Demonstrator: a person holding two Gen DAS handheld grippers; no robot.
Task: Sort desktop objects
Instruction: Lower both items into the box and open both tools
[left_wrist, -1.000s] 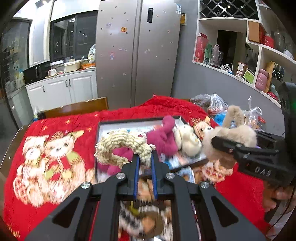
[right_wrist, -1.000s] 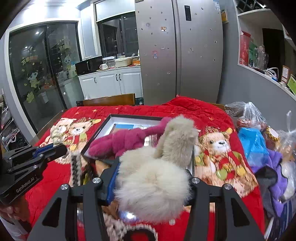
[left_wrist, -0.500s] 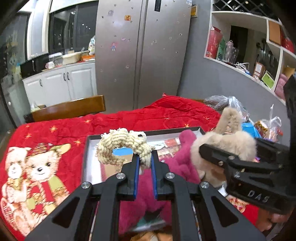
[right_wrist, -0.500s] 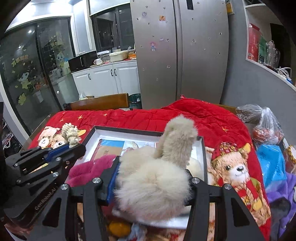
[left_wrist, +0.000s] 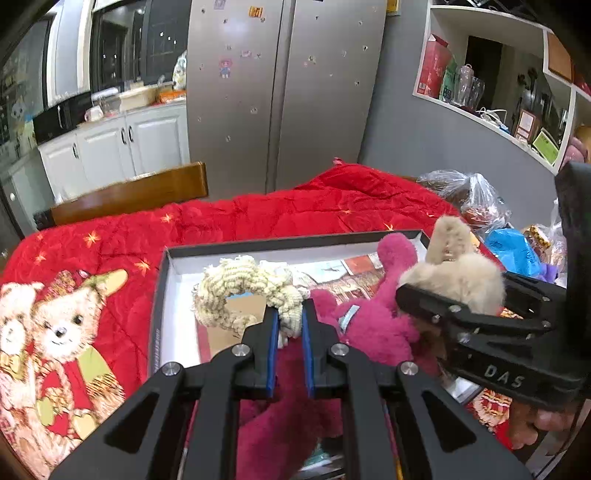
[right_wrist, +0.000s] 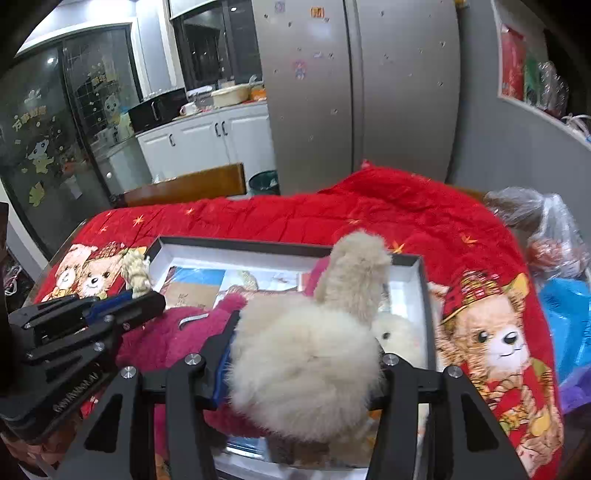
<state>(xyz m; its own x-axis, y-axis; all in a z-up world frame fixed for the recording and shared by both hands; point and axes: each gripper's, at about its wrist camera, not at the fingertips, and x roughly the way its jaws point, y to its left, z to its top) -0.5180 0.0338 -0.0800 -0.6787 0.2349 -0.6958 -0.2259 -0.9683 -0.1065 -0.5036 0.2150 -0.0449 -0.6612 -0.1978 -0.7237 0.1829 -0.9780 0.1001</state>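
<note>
A steel double-door fridge (left_wrist: 284, 92) stands behind a wooden chair back (left_wrist: 129, 194). White cabinets (right_wrist: 207, 144) sit to its left, wall shelves (left_wrist: 491, 92) to its right. Plastic bags (right_wrist: 546, 229) lie on the red bear-print quilt (left_wrist: 295, 210).

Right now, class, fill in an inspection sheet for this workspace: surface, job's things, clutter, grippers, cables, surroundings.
Surface: red bear-print quilt covers the table.
Job's things: shallow box holds a pink plush and papers.
Clutter: plastic bags at the right edge.
Grippers: left gripper shut on a cream knitted ring; right gripper shut on a beige furry toy.
Cables: white cable on the shelf.
Surroundings: fridge, white cabinets, wooden chair.
</note>
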